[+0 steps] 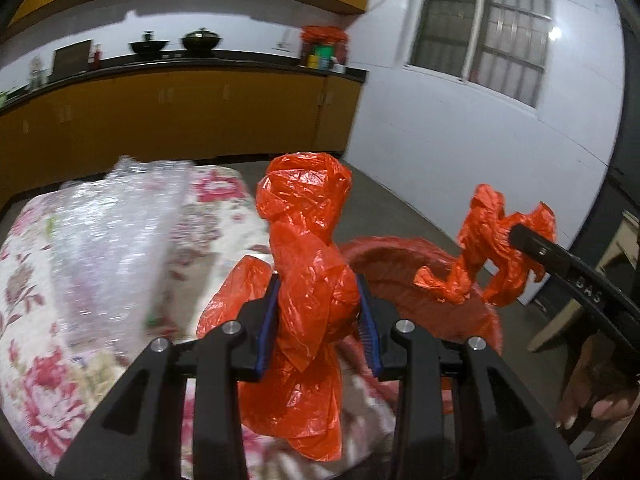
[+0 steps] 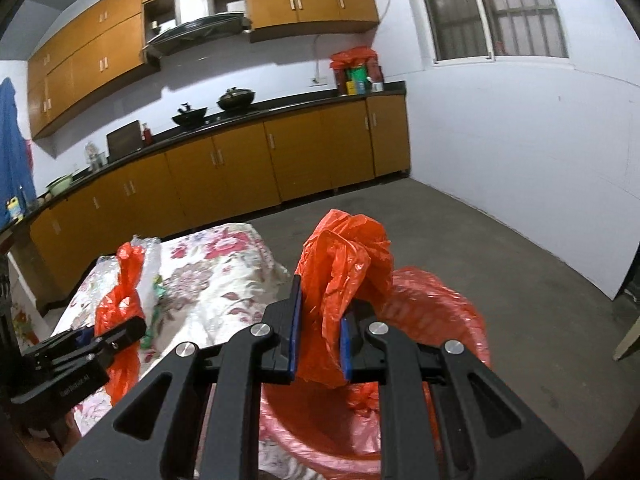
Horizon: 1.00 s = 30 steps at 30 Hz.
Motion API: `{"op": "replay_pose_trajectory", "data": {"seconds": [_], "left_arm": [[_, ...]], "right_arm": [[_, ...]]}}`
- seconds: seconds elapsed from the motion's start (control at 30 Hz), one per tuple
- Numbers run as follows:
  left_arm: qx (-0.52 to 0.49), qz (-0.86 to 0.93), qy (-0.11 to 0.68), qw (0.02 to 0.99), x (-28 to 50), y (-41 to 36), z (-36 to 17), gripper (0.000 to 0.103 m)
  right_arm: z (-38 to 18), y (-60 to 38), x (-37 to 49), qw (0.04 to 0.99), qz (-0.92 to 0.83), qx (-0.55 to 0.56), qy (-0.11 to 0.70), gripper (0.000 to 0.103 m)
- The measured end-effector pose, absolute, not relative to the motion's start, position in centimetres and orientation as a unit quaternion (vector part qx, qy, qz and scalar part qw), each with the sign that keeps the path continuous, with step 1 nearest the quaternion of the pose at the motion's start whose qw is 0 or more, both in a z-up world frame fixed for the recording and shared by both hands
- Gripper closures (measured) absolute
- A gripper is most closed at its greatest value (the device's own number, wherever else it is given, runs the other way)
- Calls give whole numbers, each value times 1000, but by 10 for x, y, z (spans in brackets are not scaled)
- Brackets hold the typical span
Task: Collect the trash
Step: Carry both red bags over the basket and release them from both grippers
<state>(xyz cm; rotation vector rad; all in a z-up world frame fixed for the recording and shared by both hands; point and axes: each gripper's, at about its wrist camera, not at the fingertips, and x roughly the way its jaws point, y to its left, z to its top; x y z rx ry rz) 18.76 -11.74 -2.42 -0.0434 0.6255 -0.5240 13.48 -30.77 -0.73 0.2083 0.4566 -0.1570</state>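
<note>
An orange plastic trash bag (image 1: 308,240) lines a red bin (image 2: 436,312) beside a table. My left gripper (image 1: 318,320) is shut on one bunched side of the bag, pulled up above the table edge. My right gripper (image 2: 320,332) is shut on the other bunched side (image 2: 344,264), held above the bin's mouth. The right gripper also shows in the left wrist view (image 1: 520,240), and the left one in the right wrist view (image 2: 120,332). The bag's contents are hidden.
A table with a floral cloth (image 2: 224,272) stands to the left, with crumpled clear plastic (image 1: 116,232) on it. Yellow kitchen cabinets (image 2: 240,168) with a dark countertop run along the back. A grey concrete floor (image 2: 520,264) and a white wall (image 2: 520,140) lie right.
</note>
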Motion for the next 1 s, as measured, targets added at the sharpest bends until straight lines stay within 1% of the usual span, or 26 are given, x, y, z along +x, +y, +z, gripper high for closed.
{"op": "replay_pose_trajectory", "data": {"seconds": [0.27, 0.7, 0.77, 0.8, 0.83, 0.87, 0.9, 1.0], "left_arm": [[-2, -308, 314, 898, 193, -166, -33, 67], [7, -344, 333, 878, 208, -209, -54, 66], [10, -345, 335, 877, 210, -212, -57, 61], [12, -344, 338, 876, 211, -214, -60, 59], [12, -344, 340, 875, 212, -214, -61, 55], [12, -342, 342, 875, 213, -214, -63, 52], [12, -341, 345, 875, 213, -214, -65, 50], [12, -335, 354, 873, 214, -212, -72, 49]], "right_arm": [[-12, -326, 131, 963, -91, 115, 225, 87], [-15, -352, 136, 958, -101, 141, 227, 87], [-17, -353, 137, 958, -101, 143, 226, 80], [-17, -354, 137, 958, -101, 143, 226, 71], [-17, -353, 136, 958, -101, 144, 225, 61], [-18, -353, 134, 958, -102, 146, 223, 56], [-18, -354, 134, 958, -102, 147, 223, 53], [-21, -355, 133, 957, -104, 149, 226, 53]]}}
